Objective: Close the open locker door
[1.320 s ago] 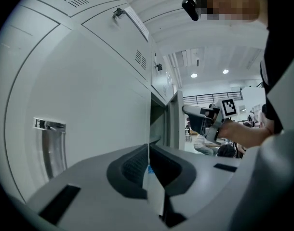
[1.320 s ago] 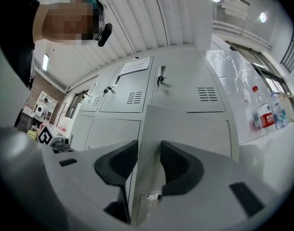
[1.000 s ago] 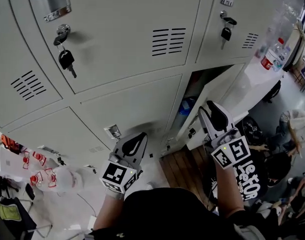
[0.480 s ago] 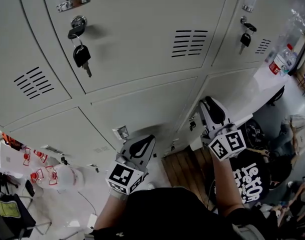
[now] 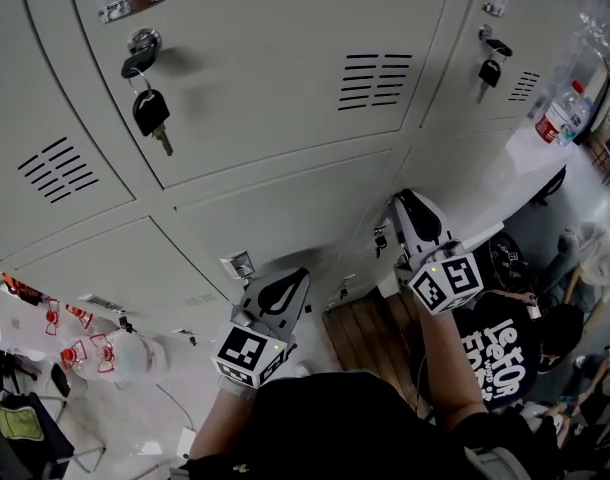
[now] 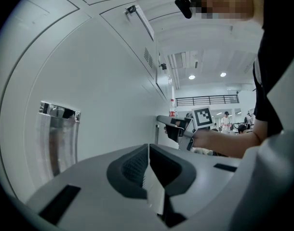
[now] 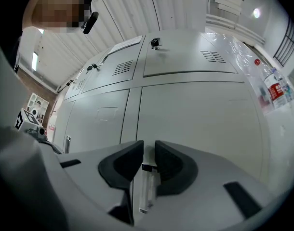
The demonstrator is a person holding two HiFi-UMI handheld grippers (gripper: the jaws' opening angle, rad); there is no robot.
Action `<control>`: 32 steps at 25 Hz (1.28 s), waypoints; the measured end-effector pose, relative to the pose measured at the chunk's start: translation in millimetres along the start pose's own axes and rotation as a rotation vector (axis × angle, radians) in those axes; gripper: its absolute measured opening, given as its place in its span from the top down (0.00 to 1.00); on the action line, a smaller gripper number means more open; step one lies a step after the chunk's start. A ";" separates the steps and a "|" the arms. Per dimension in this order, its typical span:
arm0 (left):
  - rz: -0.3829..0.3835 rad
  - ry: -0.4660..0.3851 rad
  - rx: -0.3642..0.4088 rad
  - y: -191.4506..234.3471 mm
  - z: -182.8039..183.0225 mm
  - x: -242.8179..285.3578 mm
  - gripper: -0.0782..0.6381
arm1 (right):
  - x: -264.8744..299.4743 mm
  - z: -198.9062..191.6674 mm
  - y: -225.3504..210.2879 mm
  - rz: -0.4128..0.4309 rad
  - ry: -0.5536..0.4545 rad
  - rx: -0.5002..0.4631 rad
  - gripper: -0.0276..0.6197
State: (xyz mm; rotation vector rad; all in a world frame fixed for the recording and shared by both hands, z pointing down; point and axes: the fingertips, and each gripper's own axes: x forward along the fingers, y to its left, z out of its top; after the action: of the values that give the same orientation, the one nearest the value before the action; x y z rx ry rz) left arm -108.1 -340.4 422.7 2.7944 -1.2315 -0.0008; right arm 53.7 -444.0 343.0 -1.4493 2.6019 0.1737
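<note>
The lower right locker door (image 5: 465, 183) lies flush with the grey lockers around it, and no dark gap shows at its edge. My right gripper (image 5: 409, 208) has its tips at that door's left edge, near a small latch (image 5: 381, 240). Its jaws are closing to a narrow slot with nothing between them. In the right gripper view the door (image 7: 200, 114) fills the area ahead of the right gripper (image 7: 148, 150). My left gripper (image 5: 285, 293) hangs lower, shut and empty, in front of the neighbouring door and beside its chrome handle (image 6: 58, 138).
Keys hang from the upper doors' locks (image 5: 149, 108) (image 5: 490, 68). A water bottle (image 5: 560, 118) stands on the plastic-covered surface to the right. More bottles (image 5: 85, 353) lie at lower left. People sit at lower right, beyond a patch of wooden floor (image 5: 370, 333).
The lower right door has swung from open to flush against the lockers, with my right gripper following it in and leftward. The right jaws have narrowed. The left gripper has barely moved.
</note>
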 end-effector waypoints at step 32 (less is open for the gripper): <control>-0.362 0.103 -0.033 -40.0 -21.8 -155.0 0.85 | -163.5 -6.2 228.4 -0.246 0.145 0.029 0.82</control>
State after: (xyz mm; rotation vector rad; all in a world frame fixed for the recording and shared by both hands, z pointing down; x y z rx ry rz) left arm -182.5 -197.6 435.8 2.9024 -0.6851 0.0951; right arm -56.4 -189.1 386.3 -1.8164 2.4903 0.0015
